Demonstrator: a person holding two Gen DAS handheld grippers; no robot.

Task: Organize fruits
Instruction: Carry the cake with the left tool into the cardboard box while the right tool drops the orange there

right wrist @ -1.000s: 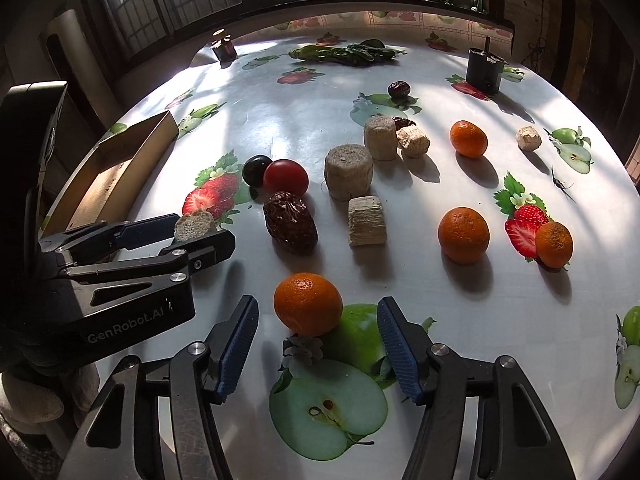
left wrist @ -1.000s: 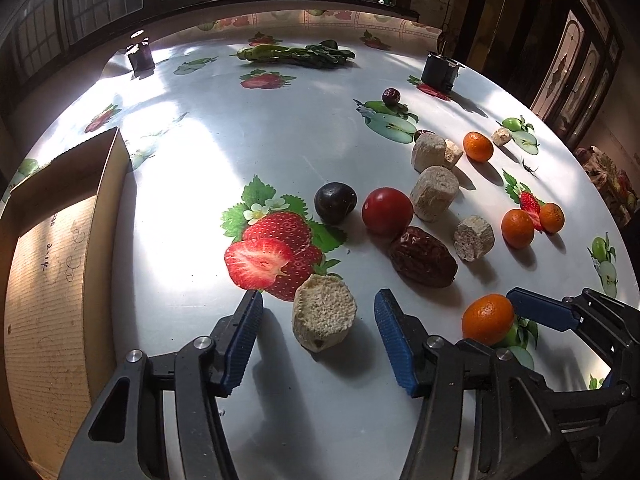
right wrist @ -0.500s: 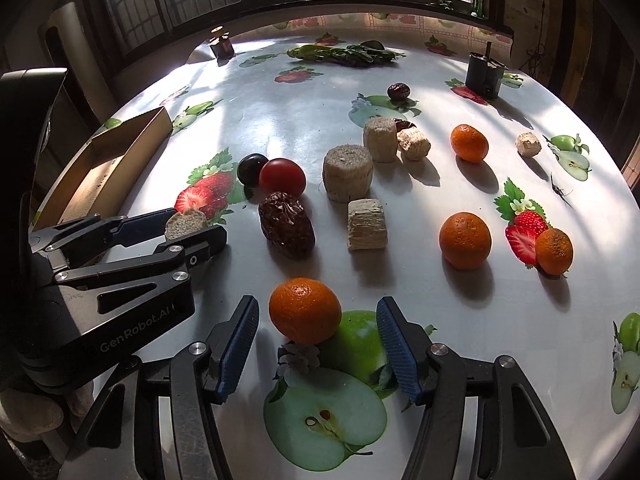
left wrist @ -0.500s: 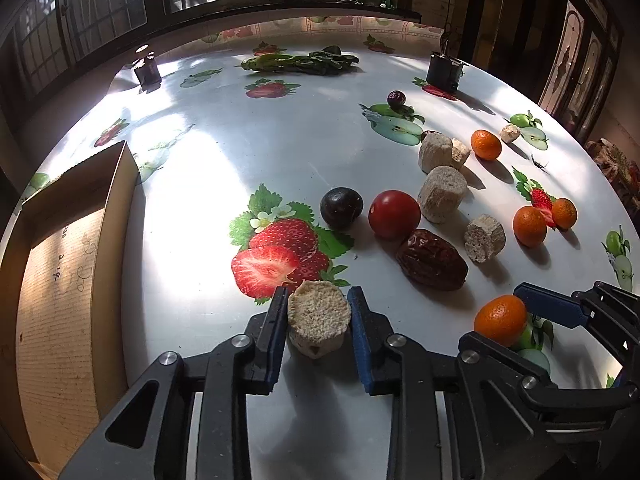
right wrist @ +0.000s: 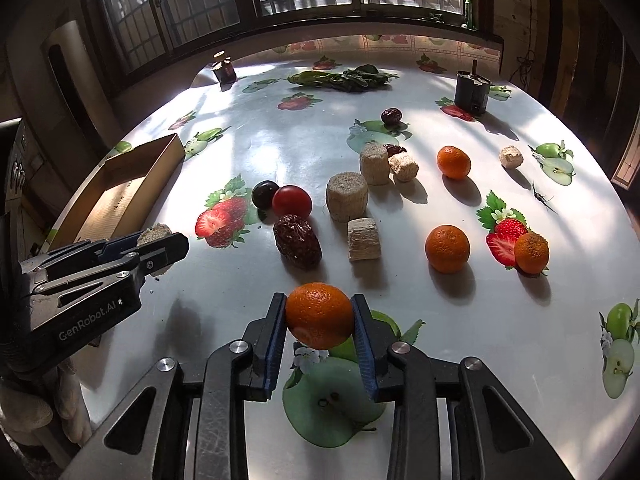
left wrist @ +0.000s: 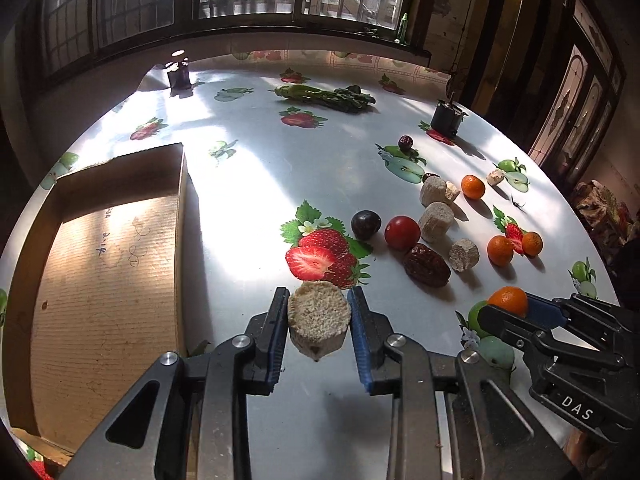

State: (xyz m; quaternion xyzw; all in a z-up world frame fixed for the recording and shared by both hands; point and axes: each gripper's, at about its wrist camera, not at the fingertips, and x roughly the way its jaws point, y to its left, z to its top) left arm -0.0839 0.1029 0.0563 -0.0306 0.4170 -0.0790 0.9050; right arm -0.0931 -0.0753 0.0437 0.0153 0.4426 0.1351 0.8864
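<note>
1. Left hand-held gripper (left wrist: 318, 322): clamped on tan crumbly cylinder (left wrist: 319, 317), lifted off bench (left wrist: 256, 196)
2. Right hand-held gripper (right wrist: 320, 320): clamped on mandarin (right wrist: 319, 315)
3. Cardboard tray (left wrist: 104, 256): left of left hand-held gripper

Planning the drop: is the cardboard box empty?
Empty as far as visible: the cardboard box shows bare floor; its near corner is cut off.

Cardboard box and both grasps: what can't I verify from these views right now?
- Cardboard box: near end cut off by the left wrist view's edge and the left gripper.
- Beige chunk: underside hidden.
- Orange in the right gripper: table clearance unclear.
</note>
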